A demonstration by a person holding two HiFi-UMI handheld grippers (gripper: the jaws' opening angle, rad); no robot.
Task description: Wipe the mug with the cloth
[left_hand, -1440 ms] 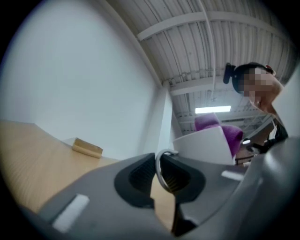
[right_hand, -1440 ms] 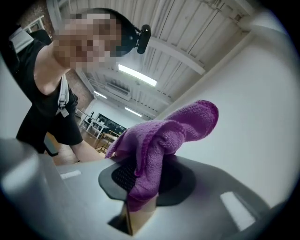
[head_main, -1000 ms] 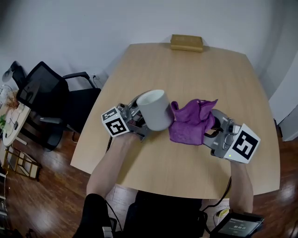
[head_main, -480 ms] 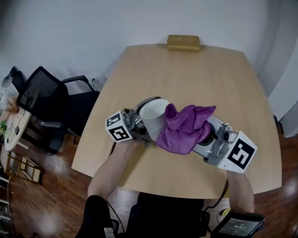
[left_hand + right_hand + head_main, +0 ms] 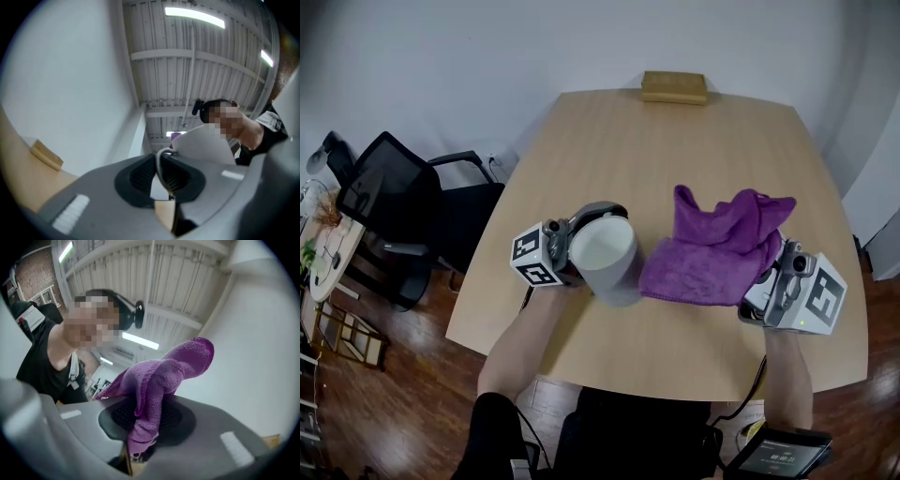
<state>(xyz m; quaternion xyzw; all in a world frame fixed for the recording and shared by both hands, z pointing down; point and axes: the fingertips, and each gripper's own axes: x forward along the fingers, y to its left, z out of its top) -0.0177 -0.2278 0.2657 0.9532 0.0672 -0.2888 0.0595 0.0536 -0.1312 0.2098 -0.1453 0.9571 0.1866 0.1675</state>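
A white mug (image 5: 605, 258) is held above the wooden table (image 5: 675, 150), its mouth tipped up toward the head camera. My left gripper (image 5: 572, 246) is shut on the mug's handle; in the left gripper view the thin handle loop (image 5: 161, 154) sits pinched between the pads, with the mug body (image 5: 206, 145) beyond. My right gripper (image 5: 766, 277) is shut on a purple cloth (image 5: 717, 248), which spreads up and left of it. The cloth's edge lies close beside the mug, apart from its mouth. In the right gripper view the cloth (image 5: 154, 380) rises out of the closed pads.
A tan wooden block (image 5: 675, 86) lies at the table's far edge. A black office chair (image 5: 403, 202) stands left of the table, on a dark wood floor. A small screen device (image 5: 778, 455) sits near the person's right hip.
The cloth, draped over the mug's rim half a second ago, has pulled away to the right and up with the right gripper. The mug has tilted, its mouth now facing up.
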